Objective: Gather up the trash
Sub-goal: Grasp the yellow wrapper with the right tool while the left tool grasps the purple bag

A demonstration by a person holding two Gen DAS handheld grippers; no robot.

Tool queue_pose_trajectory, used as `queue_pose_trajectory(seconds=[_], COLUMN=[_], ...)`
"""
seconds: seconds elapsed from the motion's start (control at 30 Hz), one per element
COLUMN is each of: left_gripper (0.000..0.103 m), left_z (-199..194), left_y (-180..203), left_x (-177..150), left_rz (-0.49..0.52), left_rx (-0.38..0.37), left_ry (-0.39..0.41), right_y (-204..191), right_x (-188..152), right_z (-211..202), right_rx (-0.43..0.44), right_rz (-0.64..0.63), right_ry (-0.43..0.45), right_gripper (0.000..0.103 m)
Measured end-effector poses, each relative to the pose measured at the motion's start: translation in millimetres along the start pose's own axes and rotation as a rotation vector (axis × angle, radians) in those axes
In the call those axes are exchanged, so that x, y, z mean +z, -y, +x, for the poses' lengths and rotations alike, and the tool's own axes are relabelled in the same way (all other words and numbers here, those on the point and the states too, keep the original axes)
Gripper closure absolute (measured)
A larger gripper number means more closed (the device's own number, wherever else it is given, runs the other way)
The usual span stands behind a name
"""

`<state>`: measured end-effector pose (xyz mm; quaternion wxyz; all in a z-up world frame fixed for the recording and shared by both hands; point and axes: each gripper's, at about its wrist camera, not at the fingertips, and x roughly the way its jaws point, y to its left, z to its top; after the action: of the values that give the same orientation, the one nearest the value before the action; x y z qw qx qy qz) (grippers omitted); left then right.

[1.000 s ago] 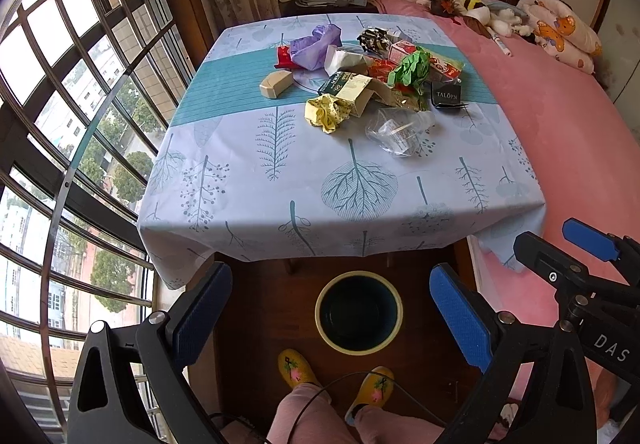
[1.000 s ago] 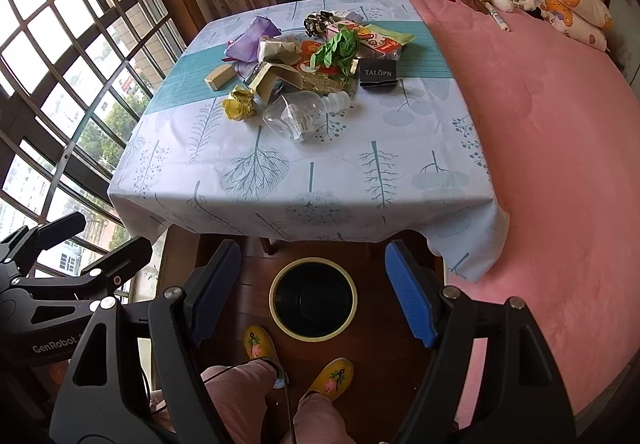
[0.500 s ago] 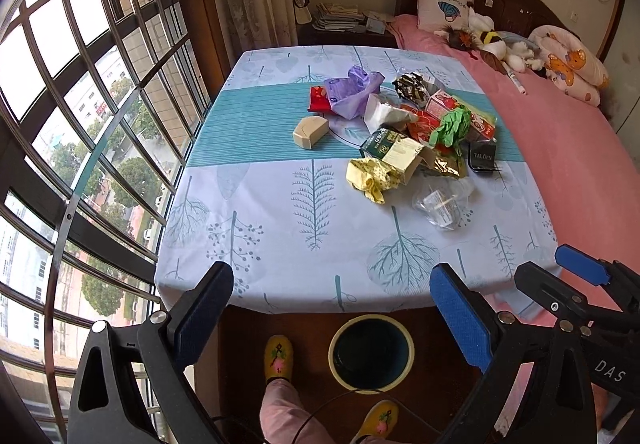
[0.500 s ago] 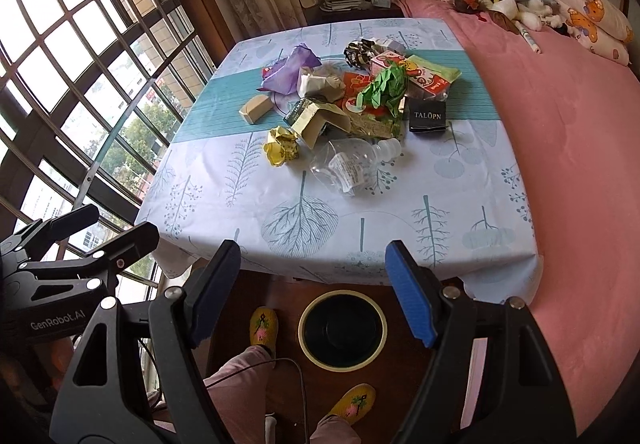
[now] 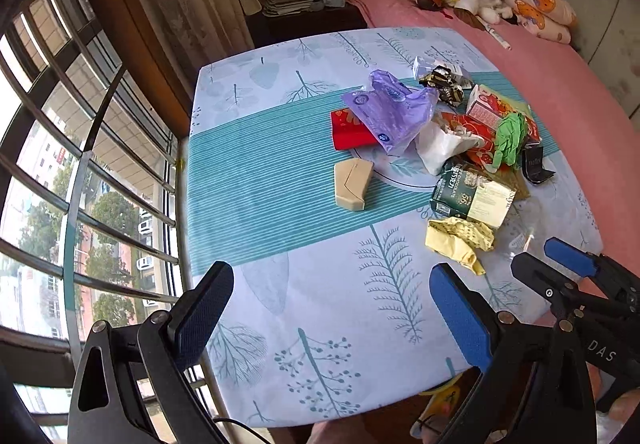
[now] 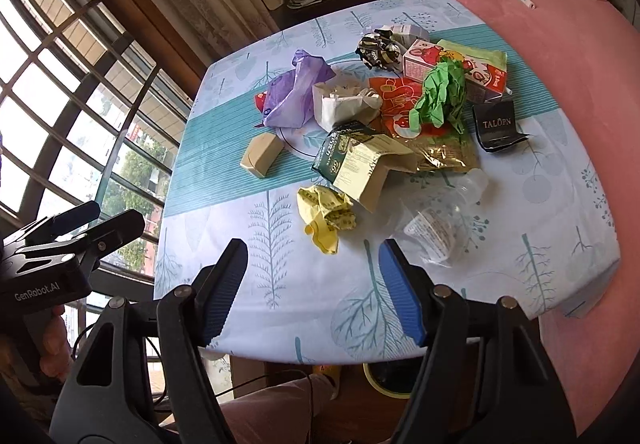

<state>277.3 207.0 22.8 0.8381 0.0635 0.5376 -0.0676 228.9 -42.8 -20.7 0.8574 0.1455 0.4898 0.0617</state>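
Observation:
A pile of trash lies on the table (image 5: 280, 284): a purple plastic bag (image 5: 392, 108), a beige box (image 5: 353, 184), a crumpled yellow wrapper (image 6: 326, 210), a green tea carton (image 6: 356, 160), green crumpled paper (image 6: 440, 96), a clear plastic bottle (image 6: 440, 224) and a black TALOPN box (image 6: 498, 124). My left gripper (image 5: 332, 320) is open and empty above the table's near edge. My right gripper (image 6: 312, 292) is open and empty, just short of the yellow wrapper. The bin (image 6: 390, 380) shows partly under the table edge.
A barred window (image 5: 60, 184) runs along the left. A pink bed (image 6: 580, 64) with pillows and stuffed toys borders the table's right side. A nightstand with stacked papers (image 5: 292, 0) stands behind the table. The person's legs and slippers are below the table edge.
Both grippers have risen and moved forward from floor level over the bin to above the table's near edge. The trash pile is now much closer; both stay open.

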Motion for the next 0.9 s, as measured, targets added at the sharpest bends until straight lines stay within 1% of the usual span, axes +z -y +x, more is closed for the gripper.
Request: queue_pose_trajectory(seconds=[0.13, 0.23, 0.3, 0.37, 0.53, 0.63, 0.67, 0.7, 0.73, 0.77, 0.8, 0.9], left_gripper=[0.003, 0.003, 0.003, 0.003, 0.003, 0.004, 0.005, 0.006, 0.007, 0.007, 0.008, 0.008], left_z=[32, 53, 67, 81, 115, 136, 142, 148, 152, 156, 159, 161], left_y=[-10, -11, -12, -7, -2, 3, 6, 7, 9, 10, 12, 20], left_x=[21, 34, 42, 49, 66, 74, 76, 78, 80, 81, 81, 81], left_rz=[0.080, 0.116, 0.138, 0.153, 0.163, 0.173, 0.179, 0.183, 0.189, 0.198, 0.207, 0.226], left_rx=[-0.029, -0.055, -0.074, -0.095, -0.154, -0.158, -0.157, -0.155, -0.157, -0.159, -0.160, -0.181], left_ry=[-0.021, -0.033, -0.046, -0.064, -0.109, -0.136, -0.145, -0.155, -0.160, -0.162, -0.162, -0.159], right_y=[-12, -19, -22, -24, -33, -35, -35, -36, -35, -34, -32, -26], right_x=[13, 18, 21, 20, 15, 16, 16, 14, 14, 13, 11, 6], right_z=[35, 57, 73, 87, 118, 137, 143, 150, 155, 159, 161, 158], right_rx=[-0.043, -0.076, -0.096, -0.113, -0.169, -0.200, -0.210, -0.218, -0.220, -0.221, -0.226, -0.202], right_rz=[0.015, -0.011, -0.030, -0.048, -0.145, -0.182, -0.187, -0.190, -0.187, -0.181, -0.175, -0.130], right_ry=[0.054, 0.060, 0.031, -0.003, -0.048, -0.081, -0.094, -0.117, -0.133, -0.140, -0.143, -0.121], right_gripper=[0.037, 0.038, 0.039, 0.043, 0.043, 0.045, 0.047, 0.057, 0.063, 0.066, 0.072, 0.075])
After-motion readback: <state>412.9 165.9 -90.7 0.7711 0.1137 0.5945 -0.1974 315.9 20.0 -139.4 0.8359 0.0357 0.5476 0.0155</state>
